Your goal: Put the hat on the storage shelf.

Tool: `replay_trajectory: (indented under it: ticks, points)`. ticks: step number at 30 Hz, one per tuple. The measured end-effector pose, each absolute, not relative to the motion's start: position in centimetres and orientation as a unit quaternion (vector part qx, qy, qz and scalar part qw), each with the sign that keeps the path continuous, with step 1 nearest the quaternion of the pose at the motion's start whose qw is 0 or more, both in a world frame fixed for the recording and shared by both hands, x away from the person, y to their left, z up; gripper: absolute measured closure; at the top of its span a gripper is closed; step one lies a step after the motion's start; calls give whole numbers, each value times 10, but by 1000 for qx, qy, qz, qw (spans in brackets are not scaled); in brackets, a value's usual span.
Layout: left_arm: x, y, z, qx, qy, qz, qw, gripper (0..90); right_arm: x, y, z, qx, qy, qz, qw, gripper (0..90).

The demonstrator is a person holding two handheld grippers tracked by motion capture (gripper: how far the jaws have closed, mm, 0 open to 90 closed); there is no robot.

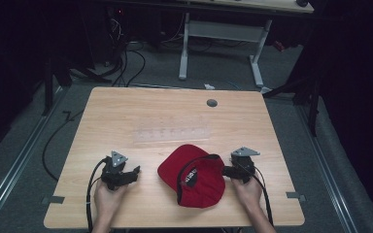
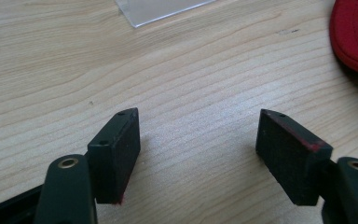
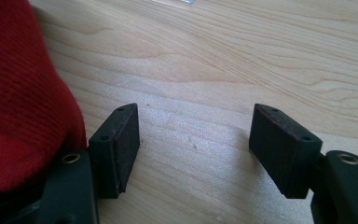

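A red cap point(image 1: 193, 175) lies upside down near the front of the wooden table point(image 1: 126, 116), its black inner band and a label showing. My left gripper point(image 1: 135, 171) rests low on the table to the cap's left, jaws open over bare wood; the cap's brim point(image 2: 354, 35) shows at the right edge of the left gripper view. My right gripper point(image 1: 225, 171) sits right beside the cap's right side, open with nothing between its pads. In the right gripper view the red fabric point(image 3: 18, 93) bulges against the outside of the left finger point(image 3: 116, 147).
A clear plastic sheet point(image 1: 171, 134) lies flat behind the cap, its corner point(image 2: 161, 9) at the top of the left gripper view. A grey round cable port point(image 1: 211, 103) sits near the table's far edge. Cables and a white desk frame point(image 1: 223, 43) stand on the floor beyond.
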State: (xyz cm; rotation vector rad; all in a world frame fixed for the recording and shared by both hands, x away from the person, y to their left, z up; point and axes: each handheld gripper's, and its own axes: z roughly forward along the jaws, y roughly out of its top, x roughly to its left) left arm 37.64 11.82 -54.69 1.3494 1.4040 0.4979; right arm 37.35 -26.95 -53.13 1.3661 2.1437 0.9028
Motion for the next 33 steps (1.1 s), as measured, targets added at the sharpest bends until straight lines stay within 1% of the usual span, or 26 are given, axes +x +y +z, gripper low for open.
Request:
replay_trajectory:
  ticks: [20, 25, 33]
  points:
    - [376, 118, -547, 567, 590, 207, 536, 286, 373, -269, -531, 498, 773, 324, 221, 334]
    - [376, 118, -547, 568, 589, 207, 536, 284, 373, -272, -529, 509, 768, 327, 210, 355]
    - [376, 118, -547, 568, 589, 207, 536, 284, 366, -279, -525, 516, 755, 347, 207, 388]
